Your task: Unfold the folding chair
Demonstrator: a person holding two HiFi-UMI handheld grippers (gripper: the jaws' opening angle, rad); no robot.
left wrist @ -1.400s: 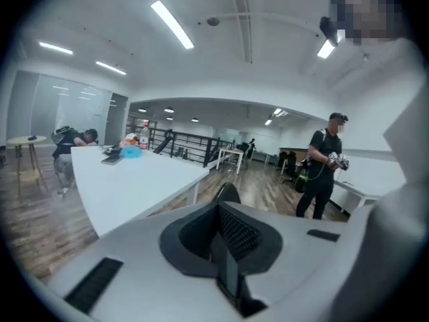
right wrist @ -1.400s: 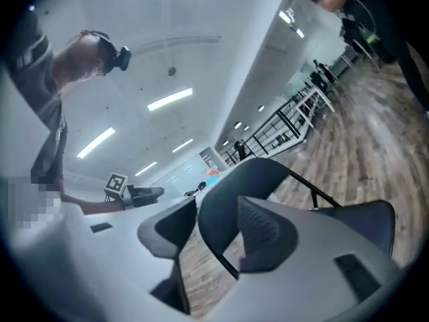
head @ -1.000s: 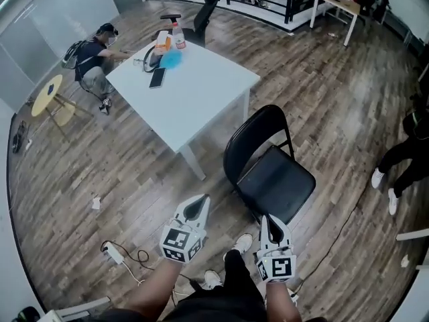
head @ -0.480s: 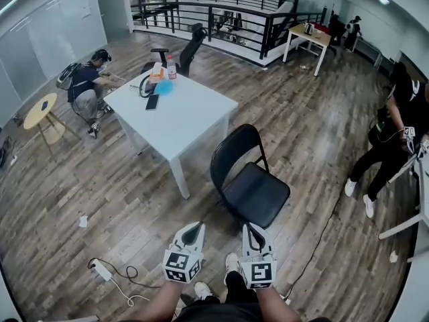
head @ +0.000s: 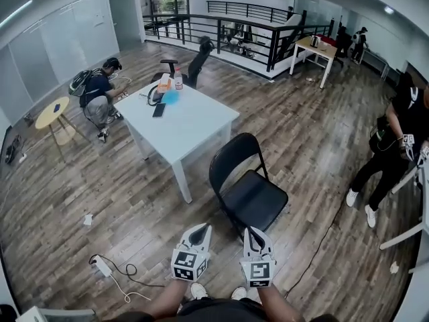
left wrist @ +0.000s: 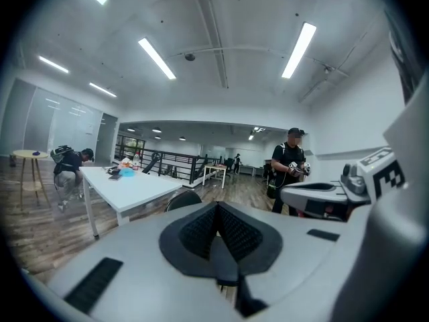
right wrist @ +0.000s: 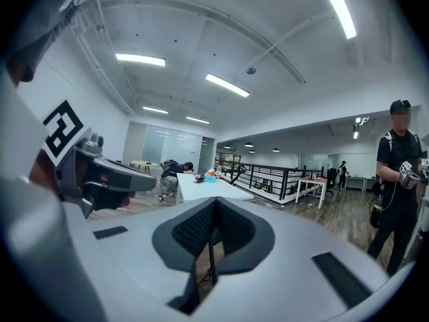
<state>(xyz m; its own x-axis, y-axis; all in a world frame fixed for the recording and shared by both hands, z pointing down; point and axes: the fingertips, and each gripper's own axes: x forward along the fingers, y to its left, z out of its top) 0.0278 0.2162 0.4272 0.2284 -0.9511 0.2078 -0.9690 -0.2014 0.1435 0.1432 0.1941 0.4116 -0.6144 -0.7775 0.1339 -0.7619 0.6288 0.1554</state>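
A black folding chair [head: 251,194] stands opened out on the wood floor, its seat level and its rounded back [head: 230,158] upright beside the white table. My left gripper [head: 200,229] and right gripper [head: 252,233] hover side by side just short of the seat's near edge, both shut with nothing between the pads. In the left gripper view the shut jaws [left wrist: 216,210] point level into the room, and the chair's back [left wrist: 182,198] peeks over them. The right gripper view shows its jaws [right wrist: 213,208] pressed together and touching nothing.
The white table [head: 194,125] with a bottle, phone and headphones stands left of the chair. One person crouches by its far corner [head: 99,91]; another stands at the right [head: 397,136]. A power strip with cable [head: 102,267] lies on the floor at my left.
Both grippers have drawn back from the chair towards me and risen a little. The chair stays opened in place, and the view has lifted to take in more of the room.
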